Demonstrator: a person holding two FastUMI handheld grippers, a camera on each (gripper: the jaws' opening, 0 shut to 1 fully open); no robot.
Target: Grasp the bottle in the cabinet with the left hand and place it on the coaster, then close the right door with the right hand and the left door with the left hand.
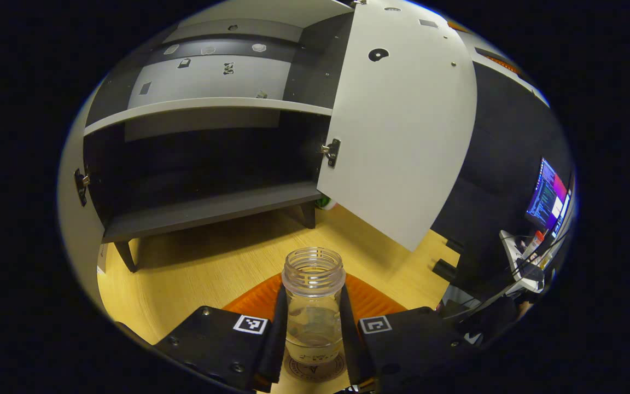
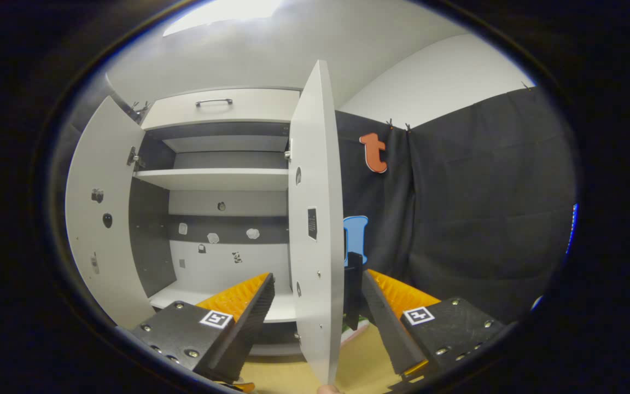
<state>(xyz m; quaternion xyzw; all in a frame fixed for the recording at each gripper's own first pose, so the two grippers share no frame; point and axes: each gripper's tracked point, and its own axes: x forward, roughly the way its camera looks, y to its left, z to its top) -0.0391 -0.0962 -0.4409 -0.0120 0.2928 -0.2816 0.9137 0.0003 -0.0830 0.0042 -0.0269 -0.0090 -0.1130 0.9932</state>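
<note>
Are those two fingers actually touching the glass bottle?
Touching: the left gripper view shows both fingers pressed against the bottle's sides, no gap.

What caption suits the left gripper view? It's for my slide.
Left gripper holds the clear bottle over the coaster, cabinet doors open.

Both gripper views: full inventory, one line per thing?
bottle: 1, clear, no cap, between left gripper's fingers, over coaster
coaster: 1, pale round, on table under bottle
table: 1, light wood, under cabinet
cabinet: 1, white and grey shelves, both doors open
right door: 1, white, edge-on between right gripper's fingers
left door: 1, white, swung wide
monitor: 1, lit, far right
left gripper: 1, fingers on bottle's sides
right gripper: 1, open, straddling right door
</note>
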